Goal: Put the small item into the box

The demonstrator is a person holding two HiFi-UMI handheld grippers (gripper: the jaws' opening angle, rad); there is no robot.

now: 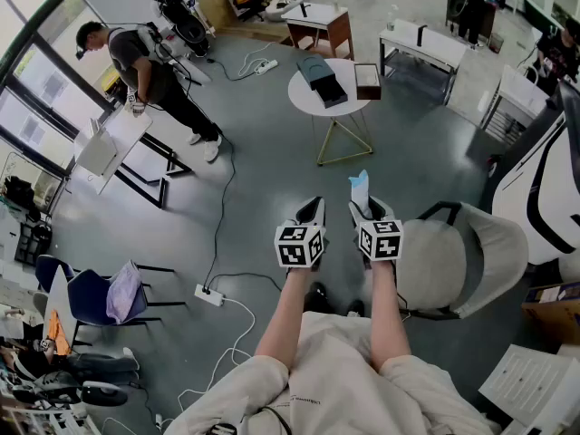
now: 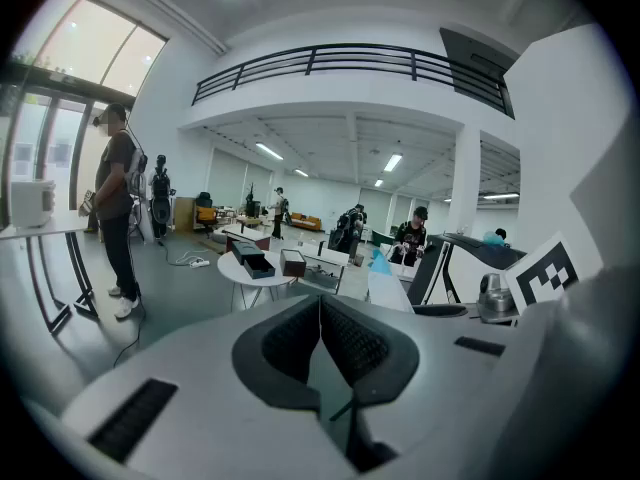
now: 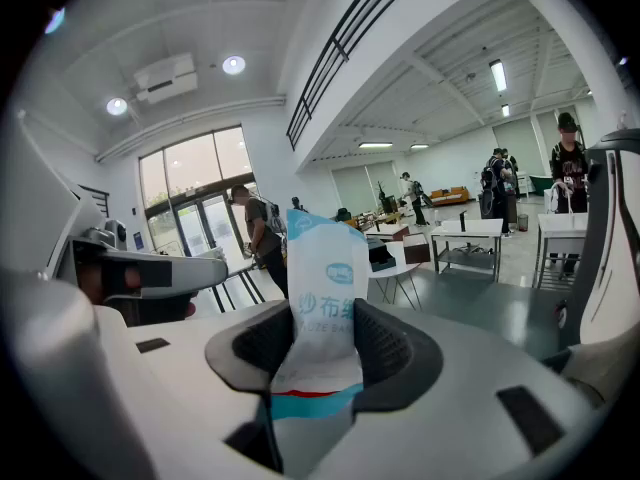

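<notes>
Right claw (image 1: 366,211), head view, lower centre: clamped on a white-and-blue packet (image 1: 360,188), of which only the top shows above the jaws. Left claw (image 1: 313,211) beside it: closed, empty. Box (image 1: 322,80) on table (image 1: 304,98), upper centre, well apart.
Left gripper view: jaws meet; box interior unclear.
Right gripper view: pads (image 3: 262,346) hide the edges of the packet's print.
</notes>
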